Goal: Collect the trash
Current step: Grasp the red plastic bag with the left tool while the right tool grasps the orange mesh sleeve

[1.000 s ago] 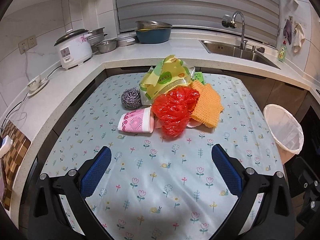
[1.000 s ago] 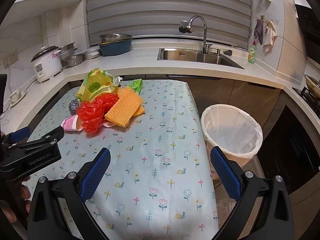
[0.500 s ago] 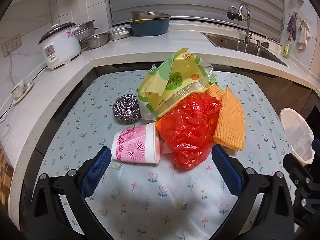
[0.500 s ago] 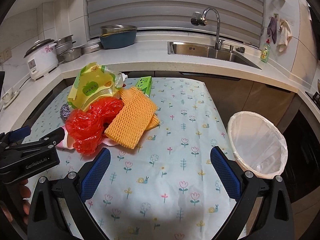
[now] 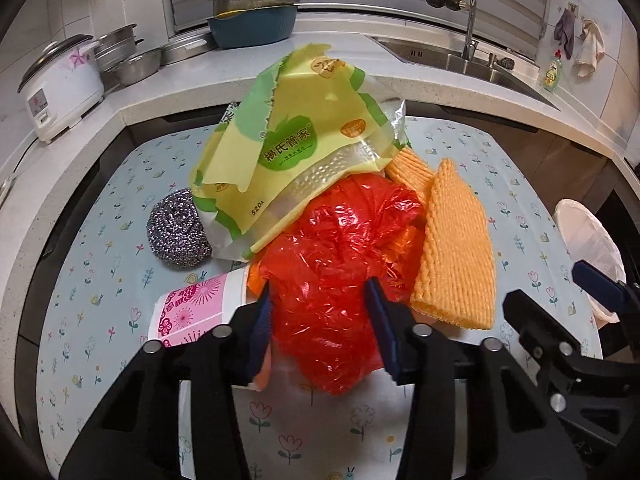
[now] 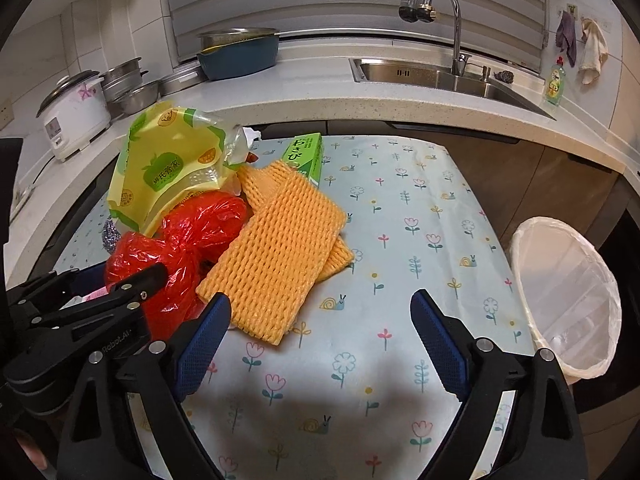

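A pile of trash lies on the flowered tablecloth [image 5: 100, 288]: a crumpled red plastic bag [image 5: 340, 248], a yellow-green snack bag [image 5: 296, 140], orange foam netting [image 5: 452, 248], a pink paper cup [image 5: 192, 308] on its side, a steel scourer [image 5: 176, 228] and a green box [image 6: 304, 154]. My left gripper [image 5: 324, 328] is shut on the red plastic bag, its blue pads pressing both sides. My right gripper [image 6: 320, 340] is open and empty over the cloth, beside the orange netting [image 6: 276, 256]. The red bag [image 6: 180, 240] shows at its left.
A white-lined bin [image 6: 568, 304] stands off the table's right edge. The counter behind holds a rice cooker [image 5: 60, 88], steel bowls [image 5: 136, 64], a blue basin [image 5: 252, 26] and a sink [image 6: 436, 76] with a tap.
Both grippers moved forward toward the pile. My left gripper went from wide open to closed on the red bag. My right gripper stayed open.
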The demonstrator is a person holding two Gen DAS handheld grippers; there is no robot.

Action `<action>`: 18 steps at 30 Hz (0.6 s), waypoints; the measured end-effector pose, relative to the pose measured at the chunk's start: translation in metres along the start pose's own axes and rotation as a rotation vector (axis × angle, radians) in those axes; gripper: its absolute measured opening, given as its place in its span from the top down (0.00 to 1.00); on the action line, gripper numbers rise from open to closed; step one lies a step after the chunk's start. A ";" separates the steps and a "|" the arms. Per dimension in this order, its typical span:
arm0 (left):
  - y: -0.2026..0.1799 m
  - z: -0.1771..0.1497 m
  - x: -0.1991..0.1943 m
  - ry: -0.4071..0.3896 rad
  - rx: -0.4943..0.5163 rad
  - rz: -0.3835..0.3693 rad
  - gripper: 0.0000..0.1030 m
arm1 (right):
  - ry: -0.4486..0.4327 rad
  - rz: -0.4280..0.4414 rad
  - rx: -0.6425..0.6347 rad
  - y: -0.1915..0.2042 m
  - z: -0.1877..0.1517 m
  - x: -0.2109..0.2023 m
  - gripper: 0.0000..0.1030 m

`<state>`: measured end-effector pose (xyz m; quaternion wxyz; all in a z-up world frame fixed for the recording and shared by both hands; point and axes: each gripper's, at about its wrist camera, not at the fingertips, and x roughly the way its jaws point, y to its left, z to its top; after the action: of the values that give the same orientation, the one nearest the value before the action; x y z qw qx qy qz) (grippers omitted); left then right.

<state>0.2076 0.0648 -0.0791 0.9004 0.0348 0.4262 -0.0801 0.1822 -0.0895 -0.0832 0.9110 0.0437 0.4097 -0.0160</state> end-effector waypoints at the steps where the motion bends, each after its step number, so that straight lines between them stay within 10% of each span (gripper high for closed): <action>1: 0.000 0.000 -0.001 -0.003 0.001 -0.005 0.70 | 0.009 0.013 0.005 0.000 0.001 0.004 0.23; 13: 0.003 0.003 -0.006 -0.015 -0.016 -0.047 0.91 | 0.092 0.150 0.054 0.000 0.002 0.045 0.56; 18: -0.002 0.002 -0.009 -0.021 0.001 -0.048 0.93 | 0.090 0.179 0.038 0.004 -0.001 0.044 0.91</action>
<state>0.2032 0.0633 -0.0707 0.9027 0.0240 0.4173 -0.1023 0.2108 -0.0847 -0.1169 0.8886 0.0981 0.4441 0.0594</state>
